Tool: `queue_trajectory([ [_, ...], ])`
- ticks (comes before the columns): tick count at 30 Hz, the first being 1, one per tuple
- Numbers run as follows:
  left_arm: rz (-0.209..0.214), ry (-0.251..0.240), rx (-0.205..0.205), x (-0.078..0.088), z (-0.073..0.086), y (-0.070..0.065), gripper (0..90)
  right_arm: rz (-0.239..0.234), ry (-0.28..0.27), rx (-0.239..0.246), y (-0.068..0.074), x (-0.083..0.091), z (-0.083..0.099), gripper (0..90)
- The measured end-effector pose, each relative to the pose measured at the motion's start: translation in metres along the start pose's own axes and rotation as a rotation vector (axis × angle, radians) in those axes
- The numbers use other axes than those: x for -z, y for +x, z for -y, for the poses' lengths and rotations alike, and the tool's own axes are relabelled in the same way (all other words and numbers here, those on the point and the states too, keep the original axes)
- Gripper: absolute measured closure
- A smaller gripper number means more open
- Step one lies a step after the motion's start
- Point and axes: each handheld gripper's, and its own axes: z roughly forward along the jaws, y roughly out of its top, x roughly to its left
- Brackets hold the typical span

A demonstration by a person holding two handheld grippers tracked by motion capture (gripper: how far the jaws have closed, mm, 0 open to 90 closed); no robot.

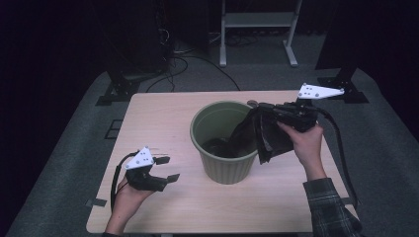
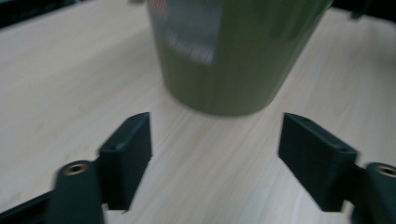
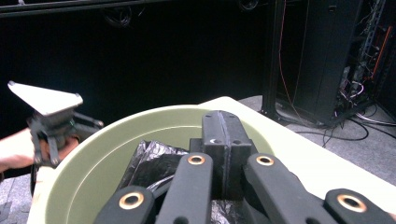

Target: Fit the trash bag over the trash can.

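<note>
Your right gripper [image 1: 259,111] has its jaws pressed flat together, the two pads meeting in one seam in the right gripper view. A fold of the black plastic bag [image 1: 264,136] sits at their base, so they look clamped on the film, though the pinch itself is hidden behind the jaw arms. From there the bag hangs down your side of the rim and drapes over the right edge of the green bin [image 1: 222,170], with more of its crinkled black film lying inside on the bottom. In the right gripper view the bag [image 3: 152,163] shows glossy and creased just behind the closed jaws, against the bin's pale inner wall [image 3: 88,172].

Your left gripper [image 1: 165,168] stands with its jaws apart, a fair gap between the two black pads and nothing in it but bare table. It touches nothing. The left gripper view looks across the light wooden table [image 2: 70,93] toward the base of the bin [image 2: 233,56], which is near but clear of the pads.

The bin stands upright near the middle of the table [image 1: 158,113], between your two hands.

On the bin's outer wall is a pale label [image 2: 194,35] with a red mark near its top and lines of white print; the picture is too blurred to read any of it.
</note>
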Motion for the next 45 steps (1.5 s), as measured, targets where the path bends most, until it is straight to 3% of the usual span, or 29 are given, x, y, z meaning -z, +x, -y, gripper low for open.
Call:
queue_trajectory([
  [1,0.019,-0.012,-0.003,0.002,-0.006,-0.001,37.9,0.001,0.002,-0.002,0.000,-0.001,0.000,90.0],
  [10,0.142,-0.092,-0.057,0.003,-0.065,-0.007,60.7,-0.001,0.000,-0.007,-0.002,-0.001,-0.003,90.0],
  [17,0.197,-0.145,-0.097,-0.009,-0.113,-0.006,63.0,-0.003,0.000,-0.007,0.000,-0.002,-0.008,90.0],
  [22,0.218,-0.169,-0.120,-0.025,-0.139,-0.005,63.0,-0.014,-0.001,0.002,0.002,-0.007,-0.012,90.0],
  [31,0.269,-0.190,-0.156,-0.054,-0.170,-0.003,62.2,-0.026,0.000,0.004,0.005,-0.014,-0.018,90.0],
  [45,0.279,-0.185,-0.183,-0.091,-0.190,-0.008,59.3,-0.038,0.000,0.002,0.007,-0.021,-0.020,90.0],
])
